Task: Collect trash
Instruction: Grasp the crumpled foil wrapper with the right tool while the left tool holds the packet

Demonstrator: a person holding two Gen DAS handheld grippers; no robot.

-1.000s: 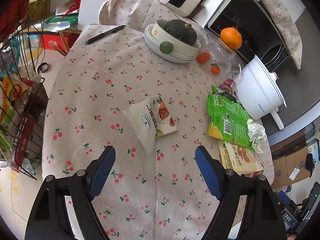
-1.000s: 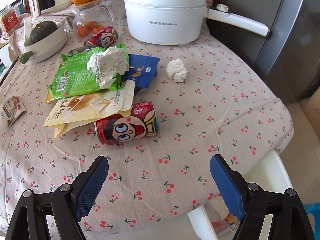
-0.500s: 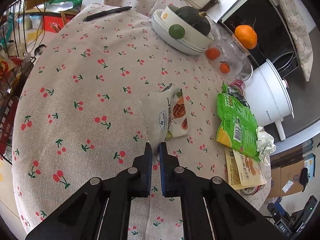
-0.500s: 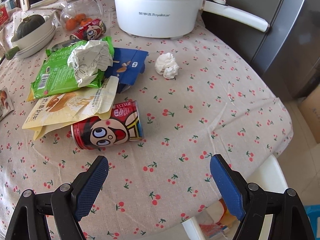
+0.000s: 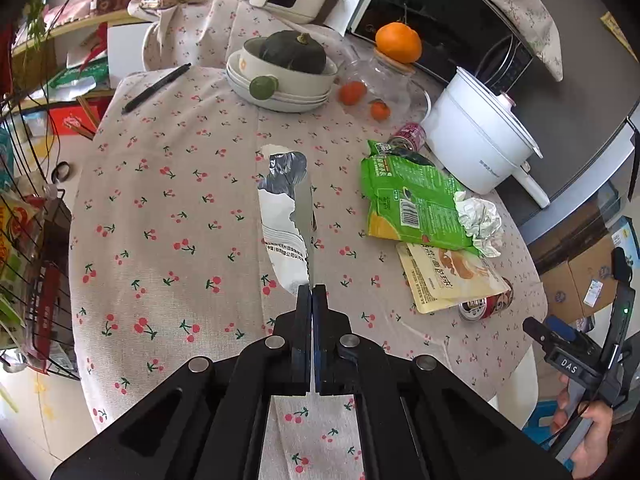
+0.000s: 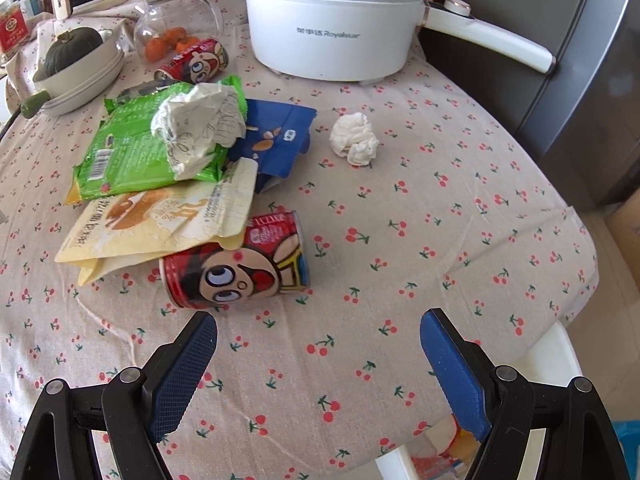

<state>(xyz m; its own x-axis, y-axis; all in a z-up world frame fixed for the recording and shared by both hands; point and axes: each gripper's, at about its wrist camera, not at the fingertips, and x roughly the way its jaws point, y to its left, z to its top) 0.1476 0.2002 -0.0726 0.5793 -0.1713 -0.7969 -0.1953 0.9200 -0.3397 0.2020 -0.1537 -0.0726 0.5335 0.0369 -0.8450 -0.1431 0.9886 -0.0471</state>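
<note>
My left gripper (image 5: 311, 294) is shut on a white snack wrapper (image 5: 285, 216) and holds it edge-on above the cherry-print tablecloth (image 5: 168, 208). My right gripper (image 6: 318, 346) is open and empty, low over the table, just in front of a red cartoon can (image 6: 240, 266) lying on its side. Behind the can lie a cream pouch (image 6: 160, 220), a green bag (image 6: 132, 148) with crumpled paper (image 6: 200, 124) on it, a blue wrapper (image 6: 280, 140) and a white tissue ball (image 6: 354, 140). The same pile shows in the left wrist view (image 5: 416, 204).
A white electric pot (image 6: 336, 20), a glass jar with oranges (image 6: 172, 28), a second red can (image 6: 196, 62) and stacked bowls with a squash (image 5: 288, 68) stand at the back. A pen (image 5: 156, 88) lies far left. A wire basket (image 5: 36, 280) hangs off the left edge.
My left gripper closed on the white wrapper and lifted it off the cloth, so it now hangs edge-on. My right gripper moved closer to the red can, staying open.
</note>
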